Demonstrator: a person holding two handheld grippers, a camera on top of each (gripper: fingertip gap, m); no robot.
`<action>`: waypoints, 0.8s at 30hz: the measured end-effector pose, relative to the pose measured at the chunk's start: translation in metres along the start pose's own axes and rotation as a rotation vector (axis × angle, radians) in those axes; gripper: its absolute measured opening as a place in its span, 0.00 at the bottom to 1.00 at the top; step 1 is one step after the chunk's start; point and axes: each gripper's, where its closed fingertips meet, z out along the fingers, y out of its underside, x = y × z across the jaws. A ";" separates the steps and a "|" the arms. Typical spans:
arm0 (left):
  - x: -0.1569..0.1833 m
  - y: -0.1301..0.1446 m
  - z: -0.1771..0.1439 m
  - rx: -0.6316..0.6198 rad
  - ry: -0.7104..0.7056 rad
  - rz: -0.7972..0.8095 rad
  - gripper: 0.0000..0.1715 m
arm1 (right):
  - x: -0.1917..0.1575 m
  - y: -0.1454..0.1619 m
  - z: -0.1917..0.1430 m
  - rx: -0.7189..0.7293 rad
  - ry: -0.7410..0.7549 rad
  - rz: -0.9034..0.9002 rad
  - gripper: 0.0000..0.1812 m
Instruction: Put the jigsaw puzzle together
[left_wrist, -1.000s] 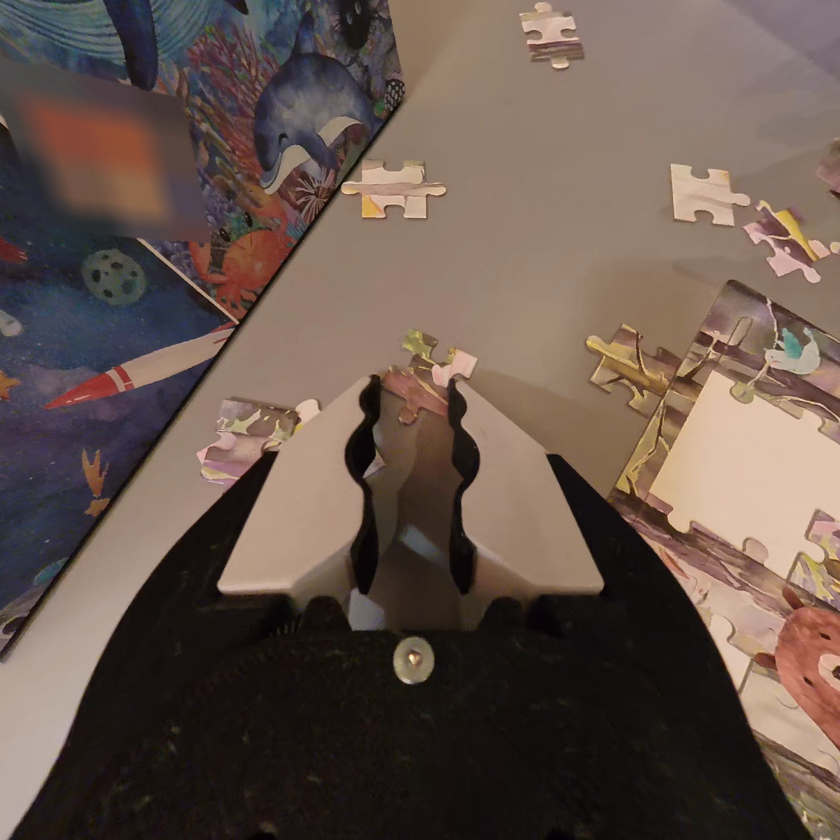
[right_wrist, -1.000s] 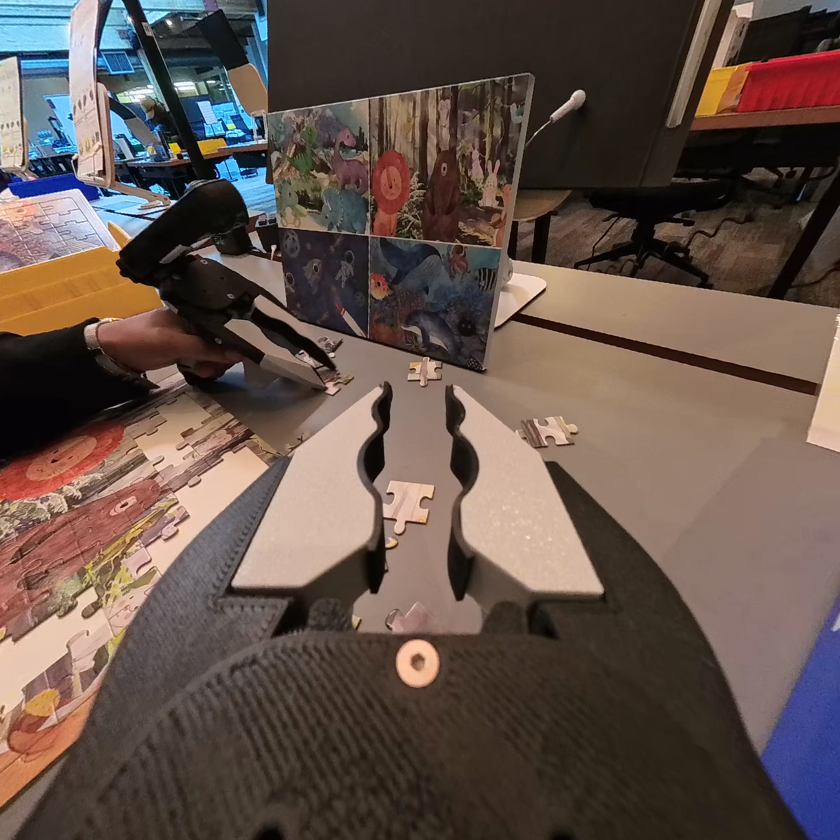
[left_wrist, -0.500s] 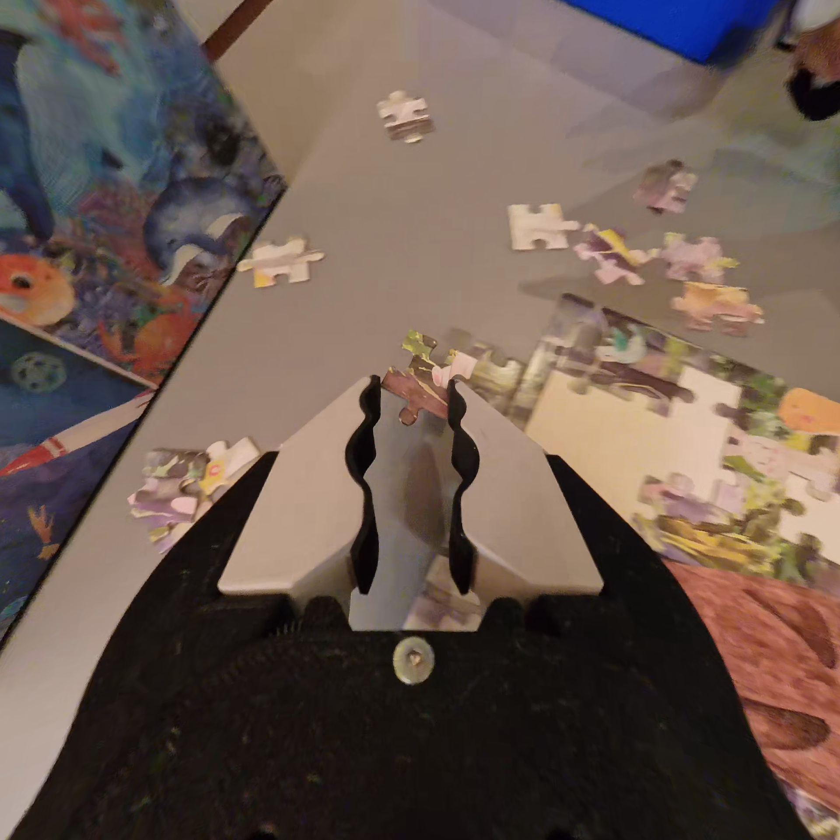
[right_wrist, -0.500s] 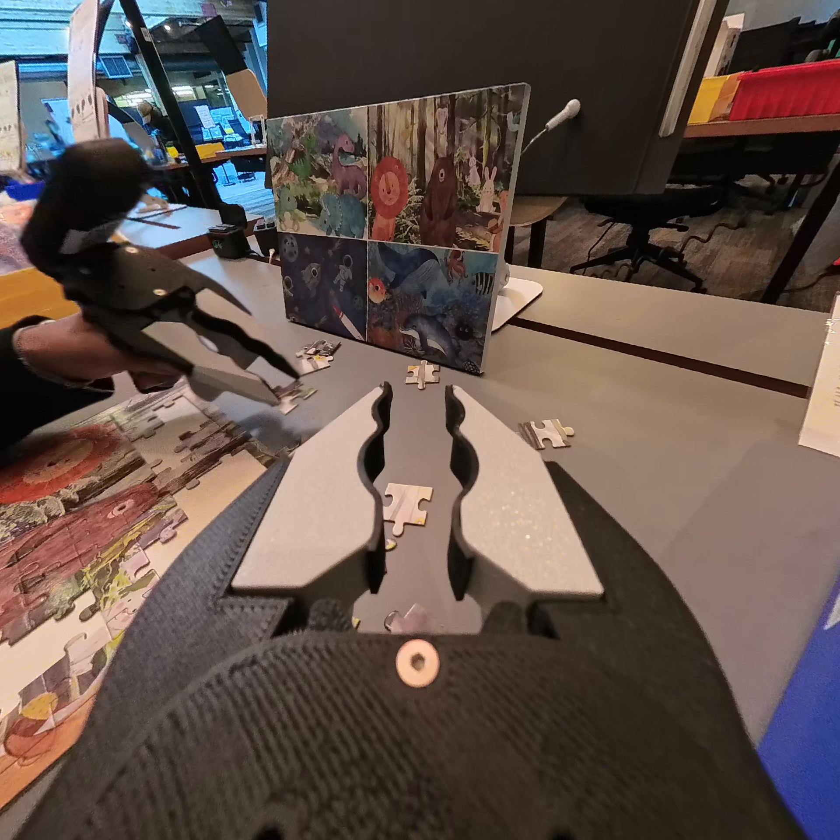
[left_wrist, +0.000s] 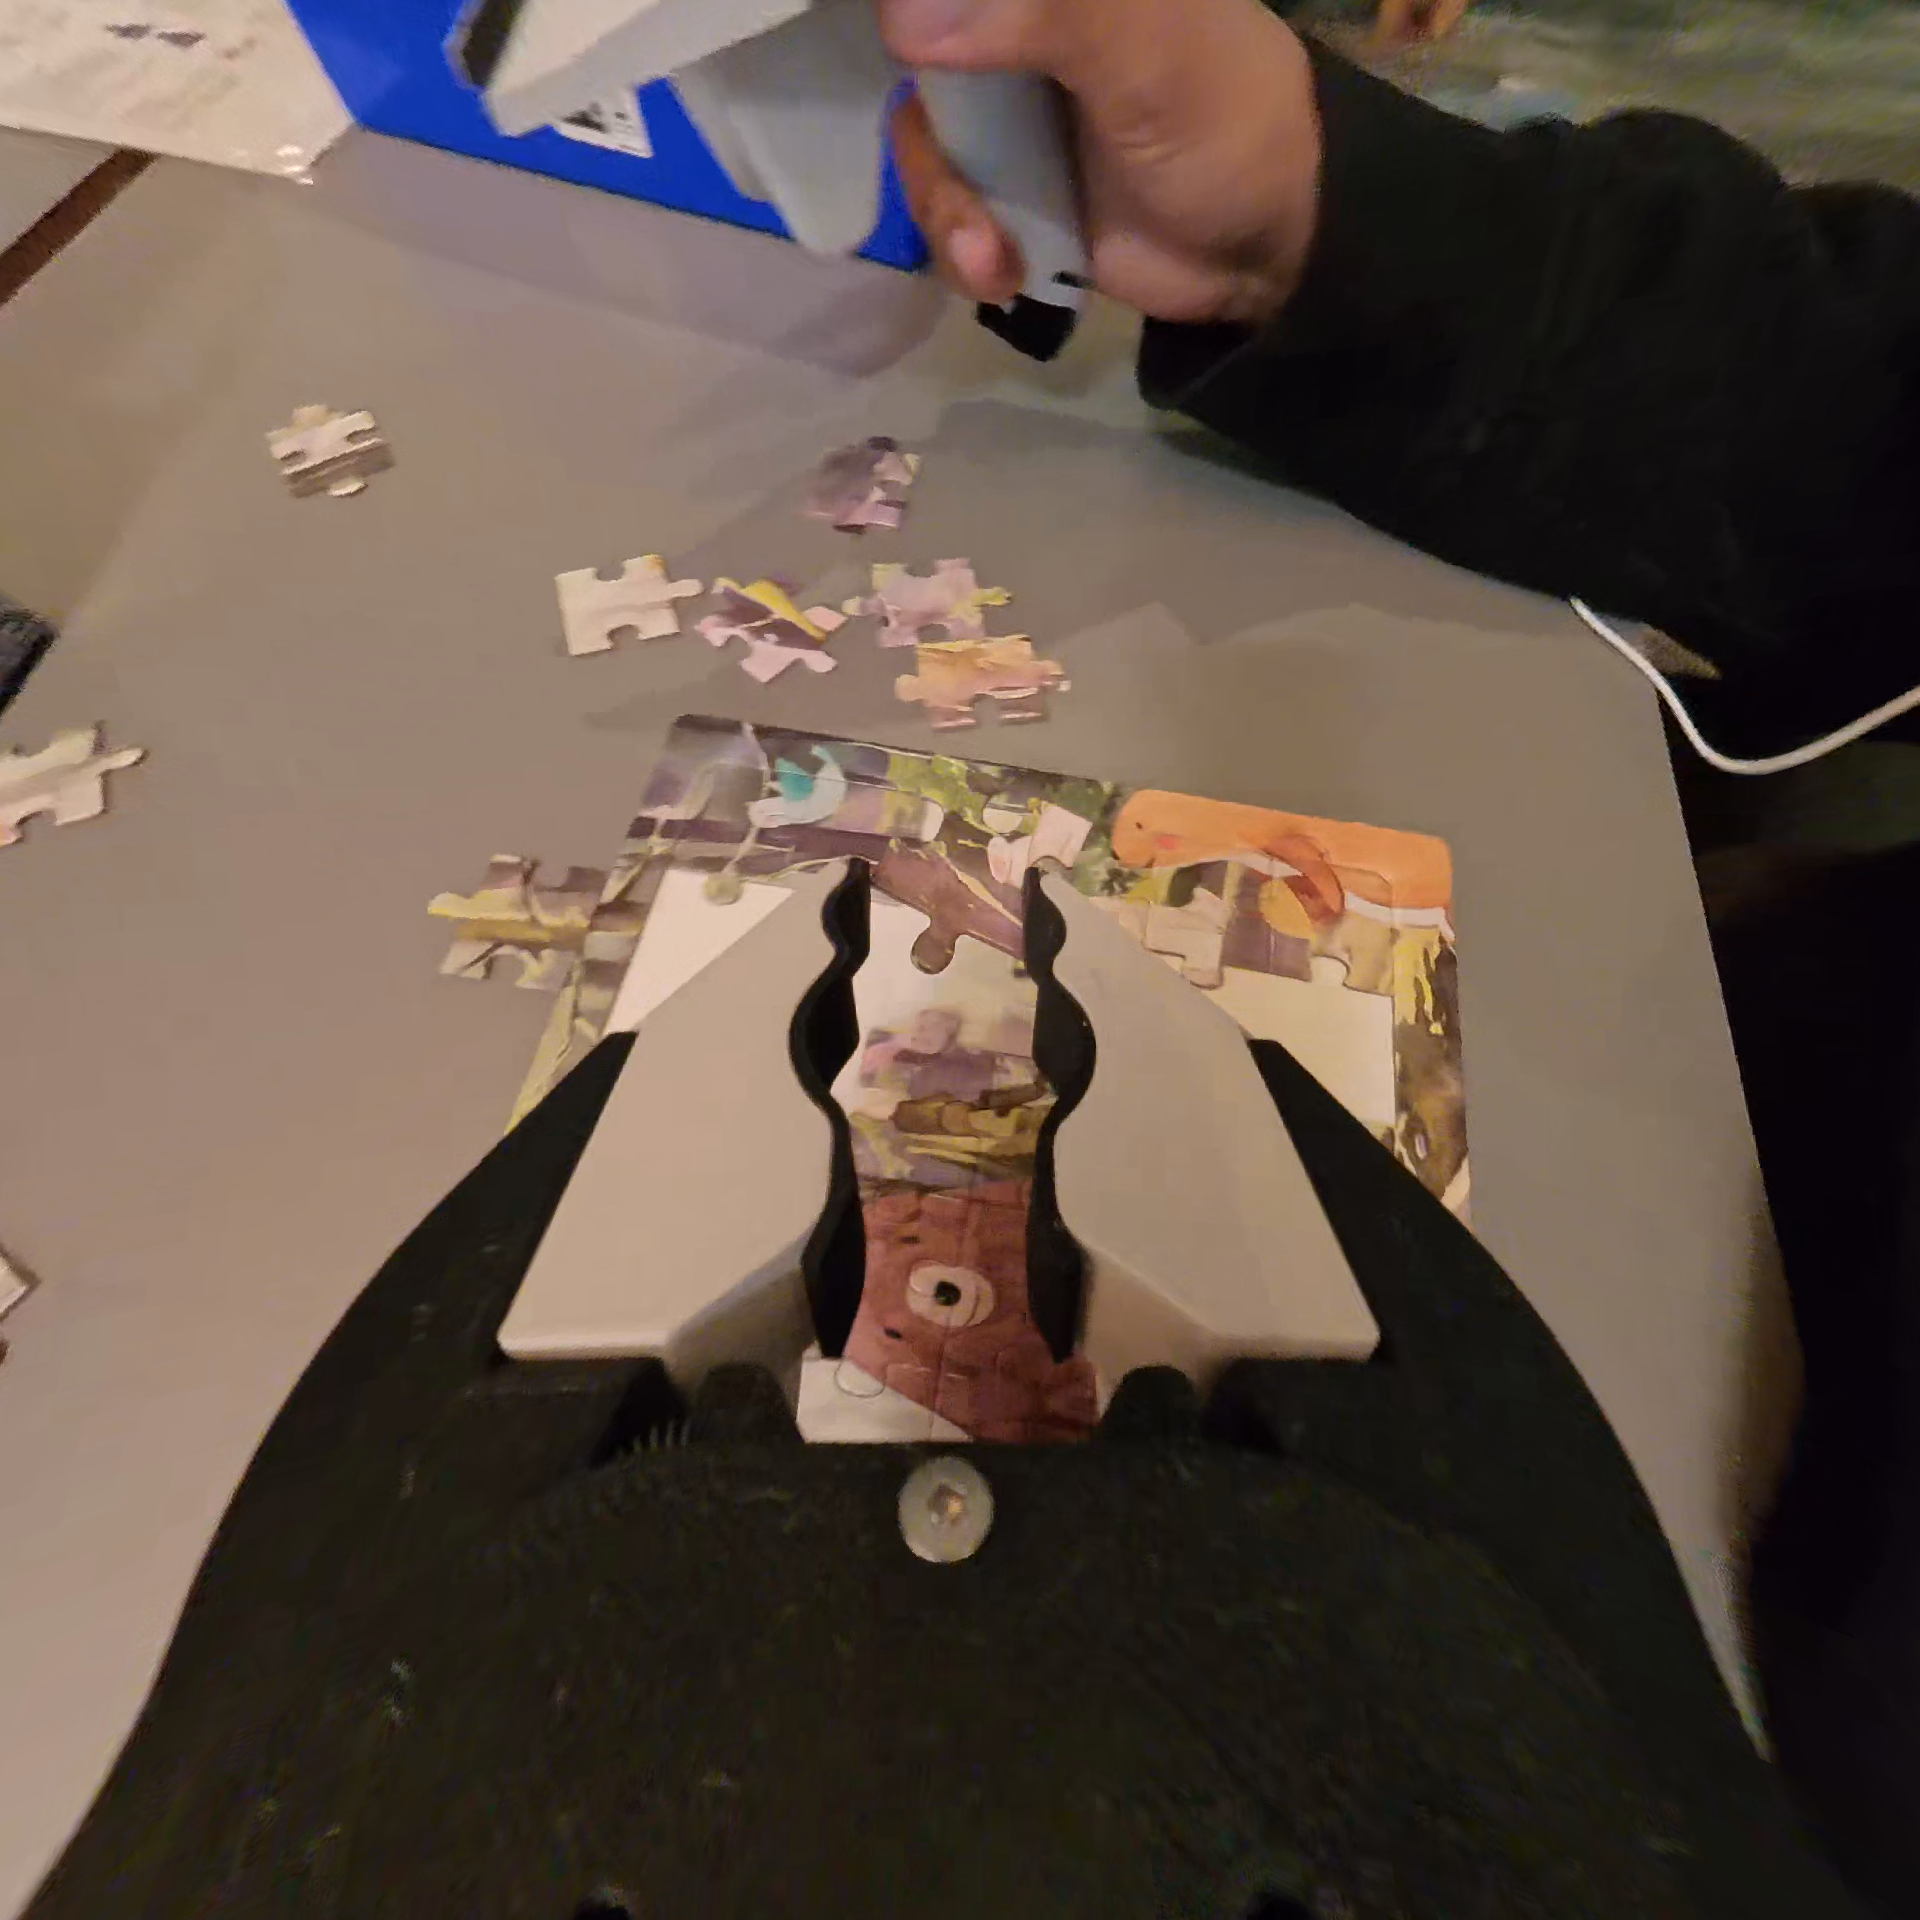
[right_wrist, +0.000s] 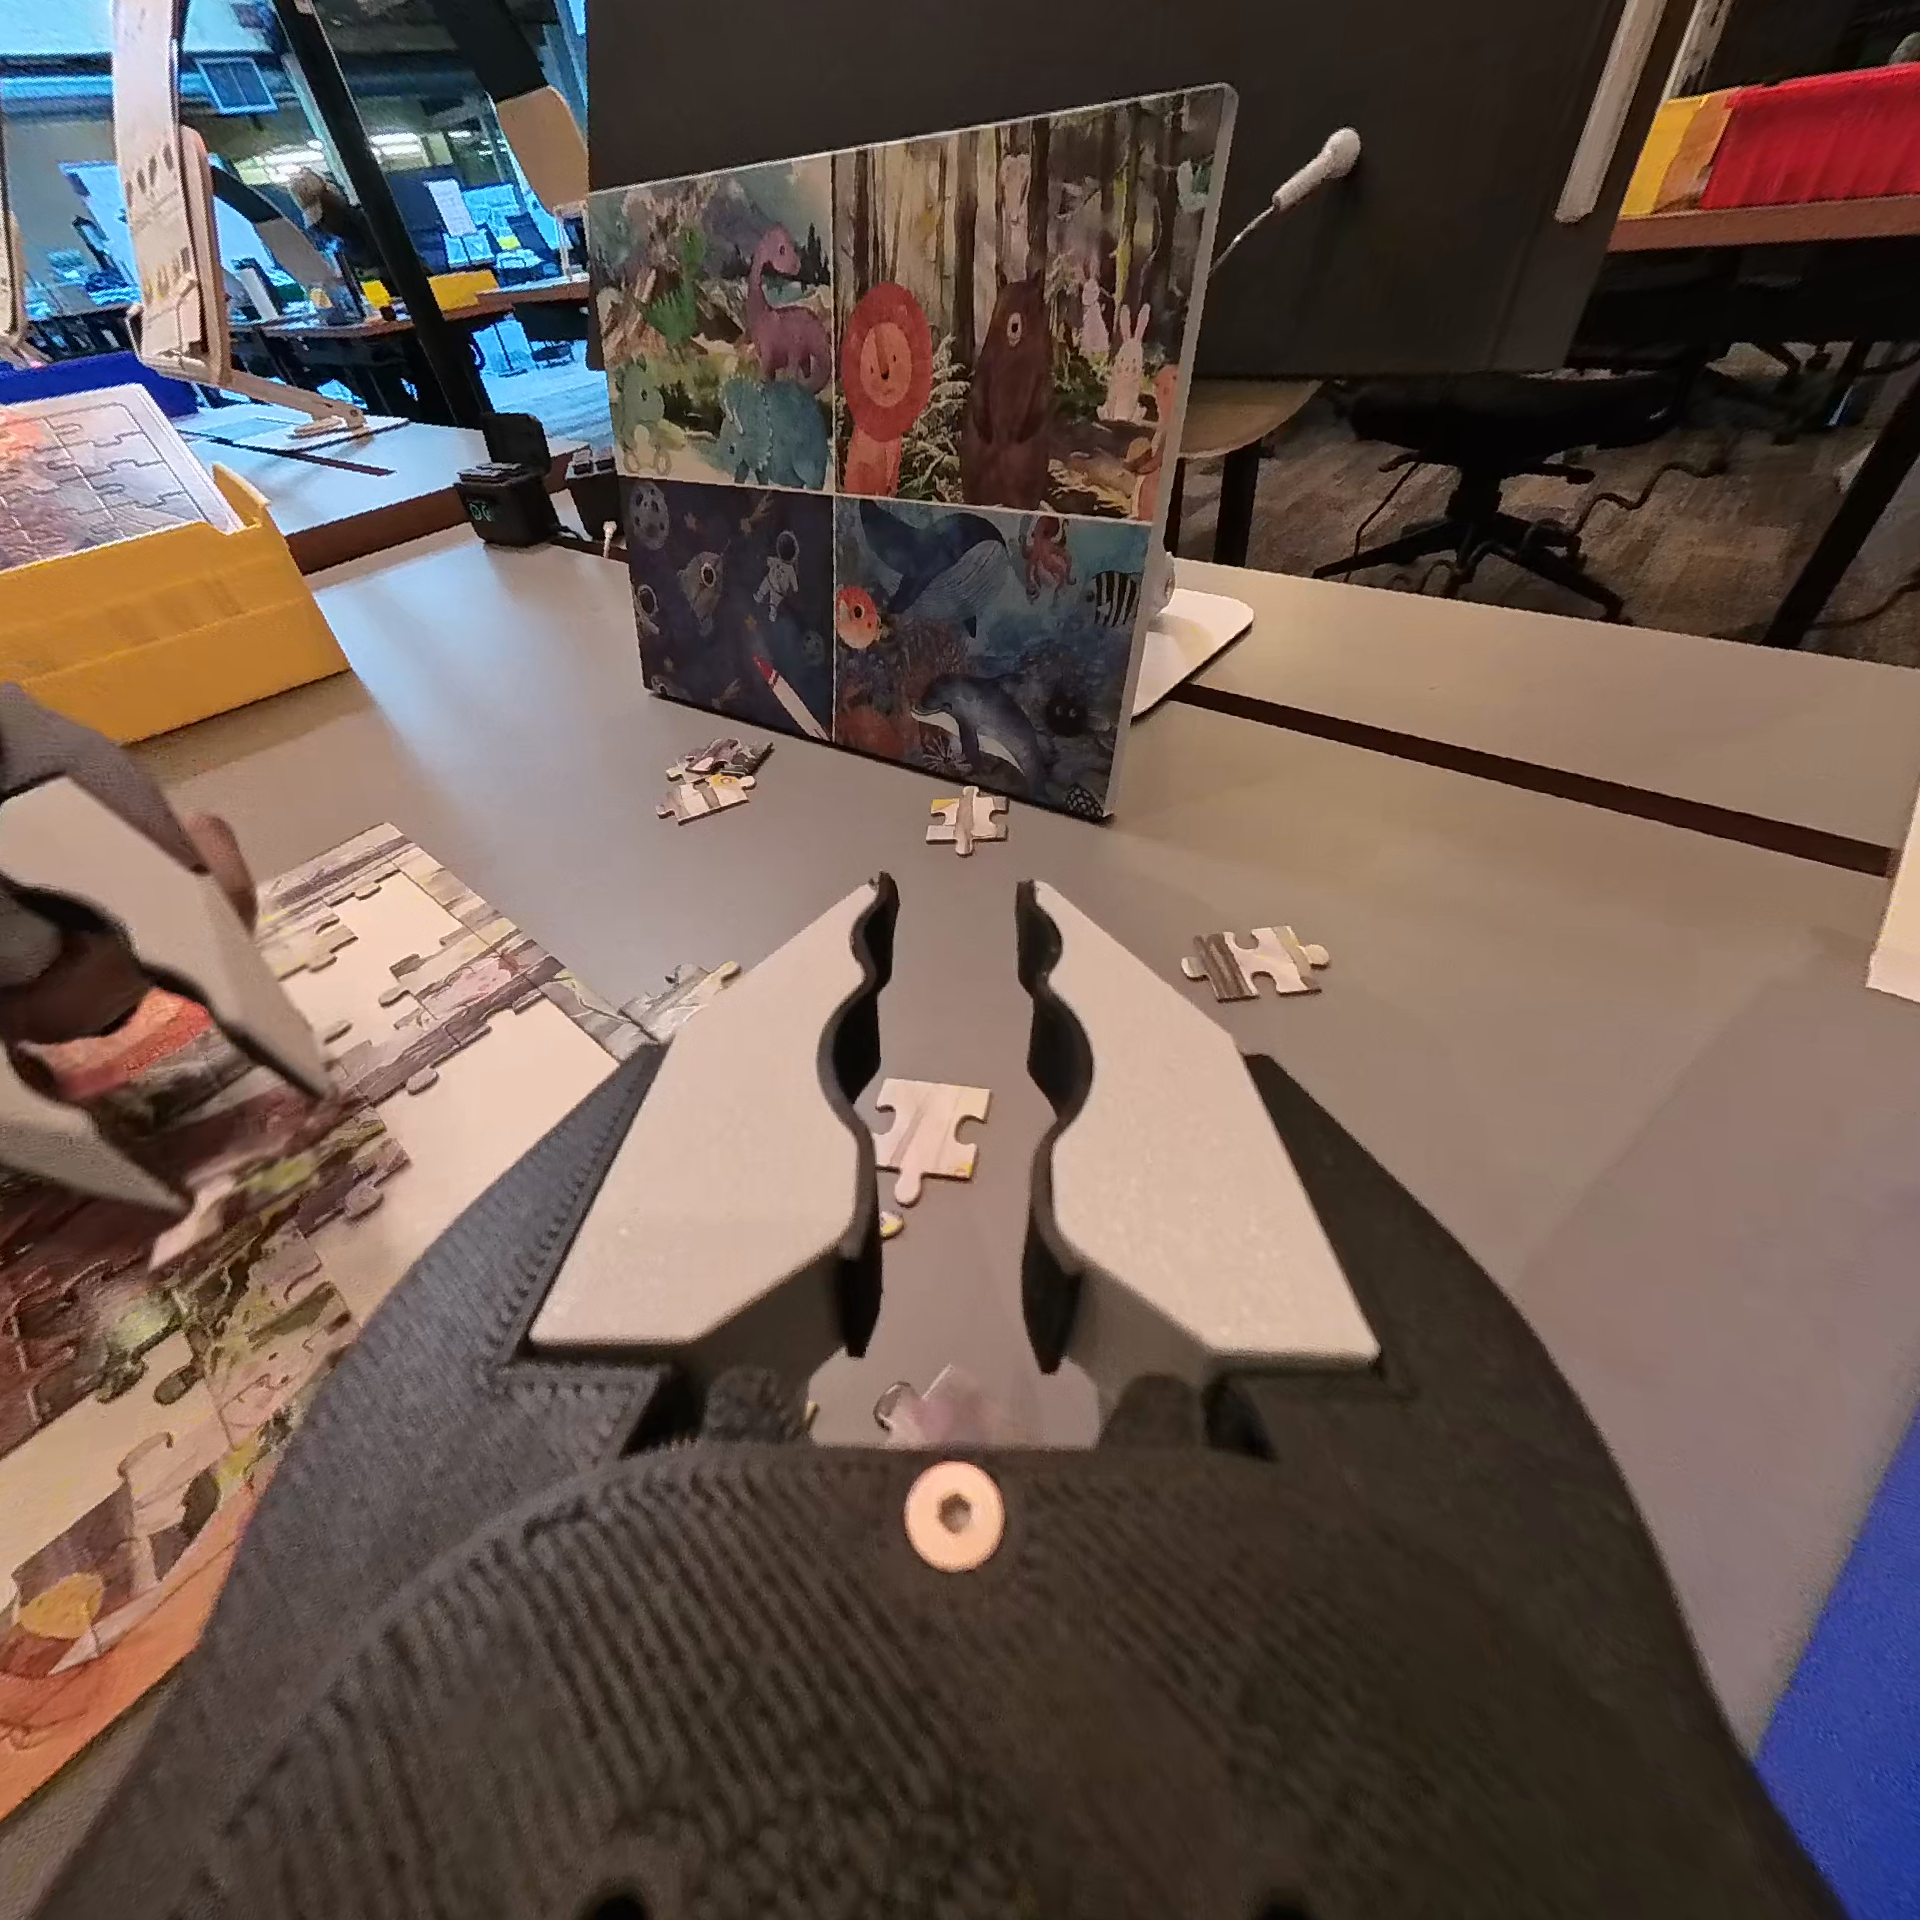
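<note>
Fingers of our left gripper (left_wrist: 945, 883) stand a narrow way apart and pinch a purplish-brown puzzle piece (left_wrist: 951, 902) at their very tips; the piece spans the gap crosswise, its long axis running from one tip to the other, a knob hanging down toward us; we carry it over the assembled puzzle (left_wrist: 1340, 987), which lies flat on the grey table (left_wrist: 364, 935) straight ahead of and beneath the fingers; the bare white hole (left_wrist: 1299, 1049) in the picture sits just below and to the right of the piece, under the finished upper border with its orange animal (left_wrist: 1278, 842); so we judge the coming move to be downward and slightly rightward, turning on whether the piece's knob lines up with the border's notches; our right gripper (right_wrist: 954, 894) hovers parted and empty over loose ground, a pale loose piece (right_wrist: 930, 1132) lying on the table between its fingers, well apart from the hole; hence our left is the nearer one; the picture board (right_wrist: 894, 436) stands beyond, upright.
</note>
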 end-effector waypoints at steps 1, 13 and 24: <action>0.006 0.002 0.003 -0.014 0.020 0.024 0.16 | 0.001 0.000 0.000 -0.001 0.003 0.001 0.12; 0.029 0.024 0.015 -0.132 0.104 0.097 0.16 | 0.000 0.000 0.000 -0.002 -0.004 0.003 0.12; 0.032 0.031 0.015 -0.171 0.100 0.115 0.17 | 0.000 0.000 0.000 -0.004 -0.007 0.004 0.12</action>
